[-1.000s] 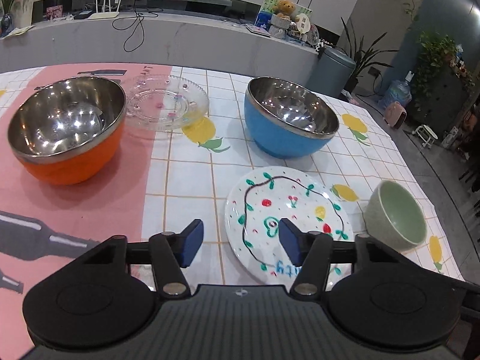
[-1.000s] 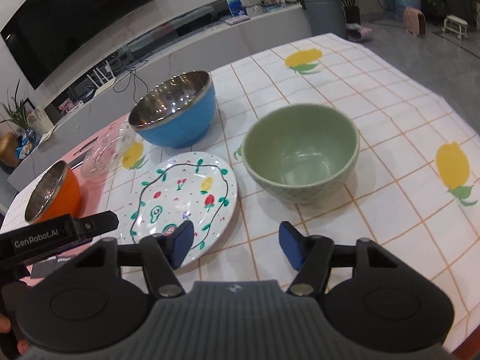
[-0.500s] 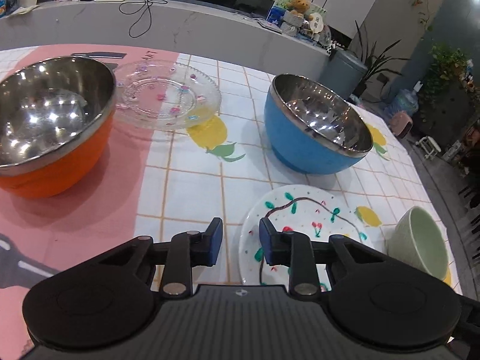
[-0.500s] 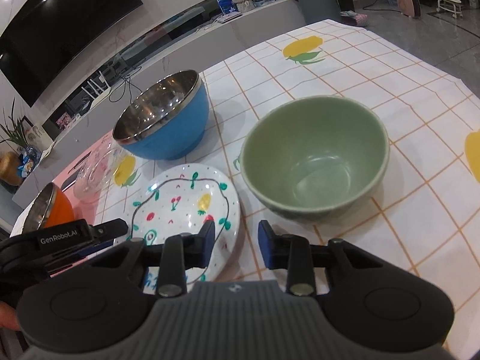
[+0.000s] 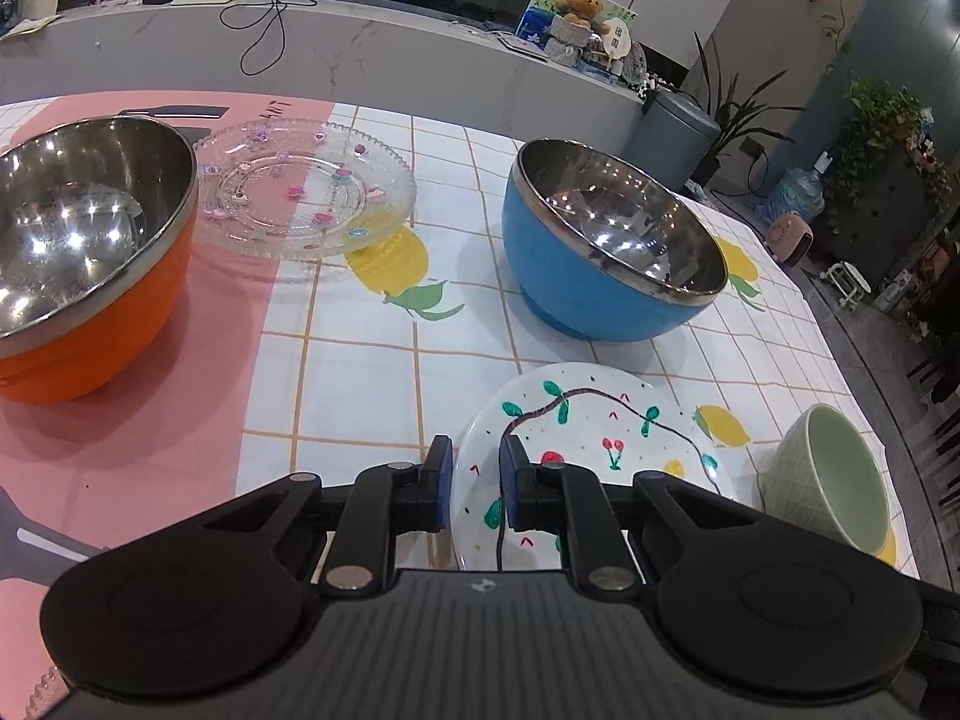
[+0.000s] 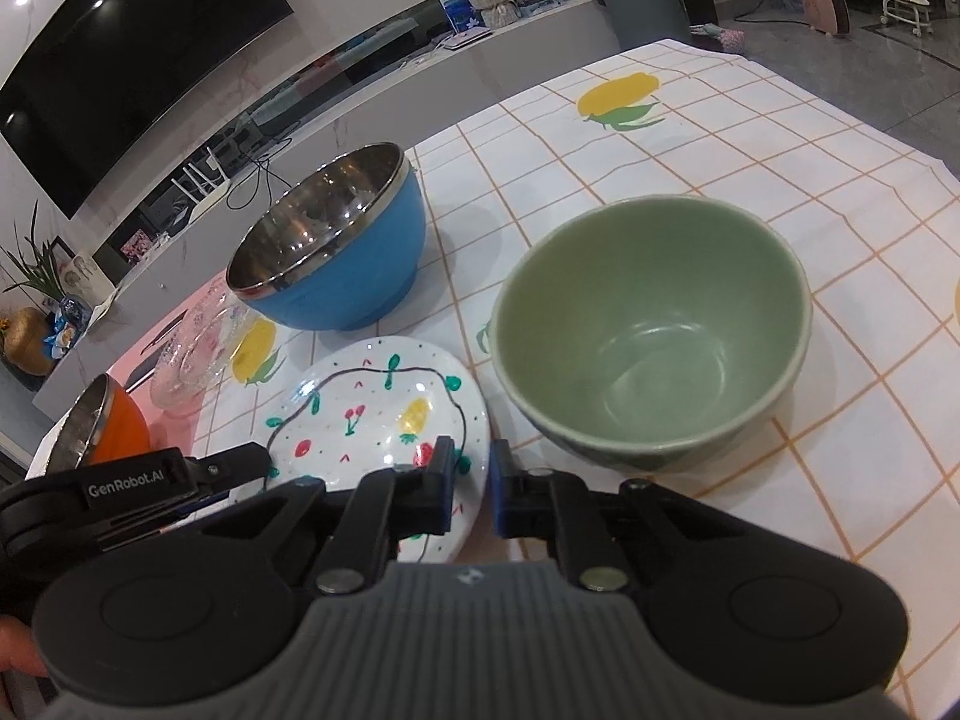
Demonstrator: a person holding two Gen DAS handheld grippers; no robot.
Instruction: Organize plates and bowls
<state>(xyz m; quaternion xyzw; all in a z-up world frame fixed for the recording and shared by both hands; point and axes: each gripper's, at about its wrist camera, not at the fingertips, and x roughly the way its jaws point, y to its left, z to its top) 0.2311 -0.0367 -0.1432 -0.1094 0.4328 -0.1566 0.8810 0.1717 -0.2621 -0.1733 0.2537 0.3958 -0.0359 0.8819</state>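
"GenRobot.AI" lettering marks the left gripper (image 6: 180, 495).

Painted plate (image 5: 600, 438) before steel-lined bowl (image 5: 606, 246); ceramic bowl (image 5: 834, 480) just right; glass plate (image 5: 300, 192) far left.

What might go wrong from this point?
1. The left tool has just been closing its jaws at the painted plate, whose rim shows between them unpinched; a flat plate may slip from such a grip.
2. The green bowl sits close beside that plate, so lifting or sliding the plate may knock it.
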